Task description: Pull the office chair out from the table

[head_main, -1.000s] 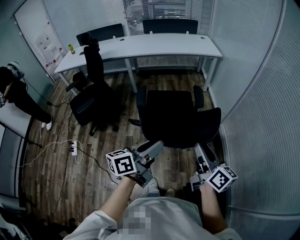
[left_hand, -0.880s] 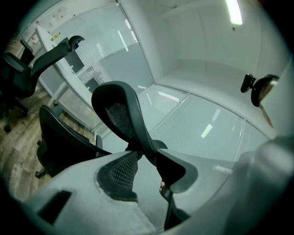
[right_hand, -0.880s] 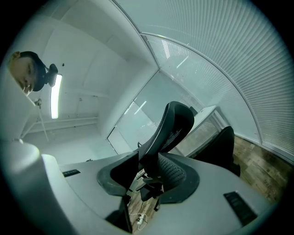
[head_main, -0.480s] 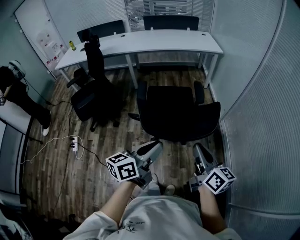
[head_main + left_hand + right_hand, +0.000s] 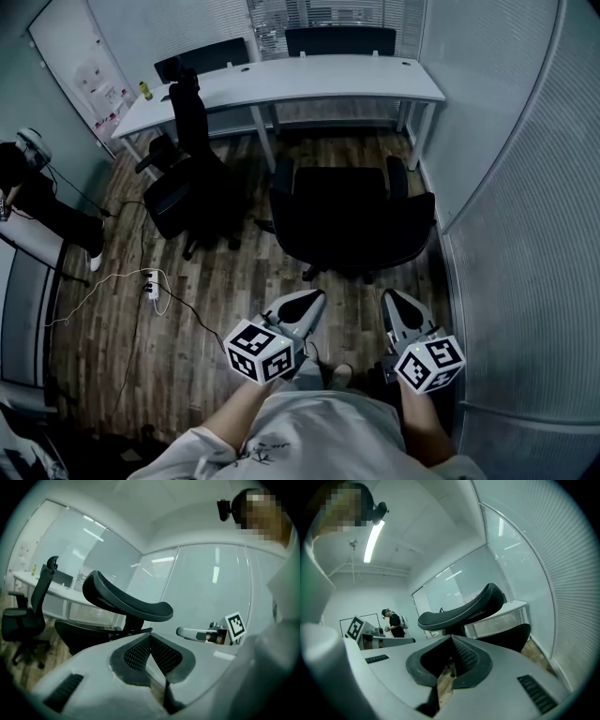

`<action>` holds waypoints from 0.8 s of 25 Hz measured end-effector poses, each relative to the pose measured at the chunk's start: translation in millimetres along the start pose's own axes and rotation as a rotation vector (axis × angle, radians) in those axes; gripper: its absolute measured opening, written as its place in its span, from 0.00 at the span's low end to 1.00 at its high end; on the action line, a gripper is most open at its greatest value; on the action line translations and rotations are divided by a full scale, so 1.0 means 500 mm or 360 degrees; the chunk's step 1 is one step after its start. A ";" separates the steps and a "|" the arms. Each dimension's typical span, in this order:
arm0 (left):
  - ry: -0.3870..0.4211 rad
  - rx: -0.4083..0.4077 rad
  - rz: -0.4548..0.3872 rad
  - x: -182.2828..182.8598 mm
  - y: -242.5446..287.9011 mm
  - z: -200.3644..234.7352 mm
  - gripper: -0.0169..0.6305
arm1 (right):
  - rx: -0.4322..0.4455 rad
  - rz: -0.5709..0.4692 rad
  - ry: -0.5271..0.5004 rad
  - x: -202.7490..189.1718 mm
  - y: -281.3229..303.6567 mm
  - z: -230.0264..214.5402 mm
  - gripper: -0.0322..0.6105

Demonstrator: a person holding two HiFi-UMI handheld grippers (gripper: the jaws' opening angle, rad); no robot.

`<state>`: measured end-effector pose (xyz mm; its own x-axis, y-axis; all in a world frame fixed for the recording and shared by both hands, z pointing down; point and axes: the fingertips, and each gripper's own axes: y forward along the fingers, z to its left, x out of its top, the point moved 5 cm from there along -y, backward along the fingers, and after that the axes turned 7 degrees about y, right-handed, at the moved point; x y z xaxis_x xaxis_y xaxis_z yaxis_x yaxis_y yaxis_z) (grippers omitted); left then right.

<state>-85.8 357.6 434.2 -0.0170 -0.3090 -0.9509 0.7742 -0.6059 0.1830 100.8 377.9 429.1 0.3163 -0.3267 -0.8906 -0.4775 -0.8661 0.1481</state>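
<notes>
Behind office chair (image 5: 352,220) — left claw (image 5: 312,300), right claw (image 5: 390,300) just closed, empty.

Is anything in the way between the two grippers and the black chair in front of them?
Nothing visible. Only bare wood floor lies between the office chair and the left gripper and right gripper, whose jaws have just closed on nothing. The second chair stands off to the left.
</notes>
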 end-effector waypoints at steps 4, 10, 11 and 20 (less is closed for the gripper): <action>0.0124 0.0055 0.0040 -0.009 -0.005 -0.021 0.04 | -0.0002 0.0036 -0.0055 -0.010 -0.014 0.004 0.06; 0.0181 0.0088 0.0057 -0.012 -0.011 -0.024 0.04 | 0.0007 0.0055 -0.0070 -0.018 -0.017 0.011 0.06; 0.0172 0.0087 0.0055 -0.013 -0.009 -0.024 0.04 | 0.0012 0.0059 -0.0078 -0.019 -0.016 0.010 0.06; 0.0200 0.0109 0.0062 -0.019 -0.003 -0.031 0.04 | 0.0028 0.0071 -0.0105 -0.021 -0.019 0.008 0.06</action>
<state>-77.0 373.0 439.0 0.0947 -0.2416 -0.9658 0.7277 -0.6452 0.2327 98.9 391.2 435.6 0.2401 -0.3386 -0.9098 -0.5043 -0.8443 0.1812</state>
